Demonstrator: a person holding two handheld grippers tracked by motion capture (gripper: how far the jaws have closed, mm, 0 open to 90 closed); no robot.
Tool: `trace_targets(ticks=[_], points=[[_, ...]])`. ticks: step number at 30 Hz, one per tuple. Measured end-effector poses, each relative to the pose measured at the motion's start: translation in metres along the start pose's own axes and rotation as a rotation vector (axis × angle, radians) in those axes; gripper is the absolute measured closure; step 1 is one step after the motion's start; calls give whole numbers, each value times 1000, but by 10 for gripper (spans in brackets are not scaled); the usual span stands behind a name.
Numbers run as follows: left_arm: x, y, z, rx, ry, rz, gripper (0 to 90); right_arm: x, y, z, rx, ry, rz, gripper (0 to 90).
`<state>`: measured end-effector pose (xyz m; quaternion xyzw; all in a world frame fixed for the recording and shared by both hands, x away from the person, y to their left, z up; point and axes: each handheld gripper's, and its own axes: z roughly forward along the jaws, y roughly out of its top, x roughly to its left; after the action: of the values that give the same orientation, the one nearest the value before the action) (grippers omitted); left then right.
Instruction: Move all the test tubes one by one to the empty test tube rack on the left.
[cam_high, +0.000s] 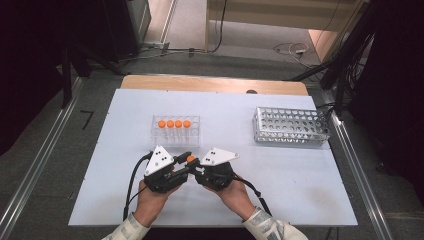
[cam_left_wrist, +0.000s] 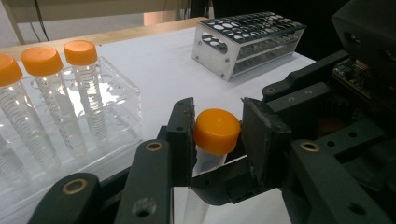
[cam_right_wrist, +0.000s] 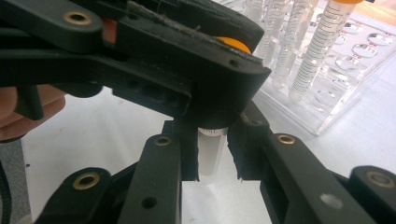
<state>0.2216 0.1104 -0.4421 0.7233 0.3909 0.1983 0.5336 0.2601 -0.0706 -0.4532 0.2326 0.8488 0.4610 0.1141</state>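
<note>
left gripper view: tube (cam_left_wrist: 205, 177) stands upright btwn my l gripper (cam_left_wrist: 217, 135) jaws, orange cap (cam_left_wrist: 217, 130) level w/ the pads, which sit narrow, about touching it. r gripper (cam_right_wrist: 212, 156) clamps the tube body just below, so r carries it. rack (cam_left_wrist: 70, 116) off to the l.

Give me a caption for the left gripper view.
Left gripper around the orange cap of a tube, clear tube rack beside it.

orange-capped tubes: 5, four in the clear rack (cam_high: 175, 131), one (cam_left_wrist: 216, 131) between the grippers | racks: 2, clear and metal rack (cam_high: 291, 126) | grippers: 2
</note>
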Motion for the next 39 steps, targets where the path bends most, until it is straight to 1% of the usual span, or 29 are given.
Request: trace_targets(ticks=[6, 17, 25, 32, 33, 37, 39], points=[[0, 0, 1, 10, 8, -4, 669, 0, 0, 0, -2, 7, 4, 721], [-2, 0, 1, 13, 23, -16, 682, 0, 0, 0, -1, 6, 6, 721], [-2, 0, 0, 14, 24, -14, 695, 1, 0, -1, -1, 8, 6, 719], [-2, 1, -1, 11, 23, -22, 697, 1, 0, -1, -5, 8, 5, 713], [-2, 1, -1, 11, 24, -22, 697, 1, 0, -1, -4, 7, 3, 703], [-1, 1, -2, 7, 25, -24, 697, 2, -1, -1, 8, 14, 7, 534], [0, 2, -3, 4, 26, -28, 697, 1, -1, -1, 9, 17, 8, 436]])
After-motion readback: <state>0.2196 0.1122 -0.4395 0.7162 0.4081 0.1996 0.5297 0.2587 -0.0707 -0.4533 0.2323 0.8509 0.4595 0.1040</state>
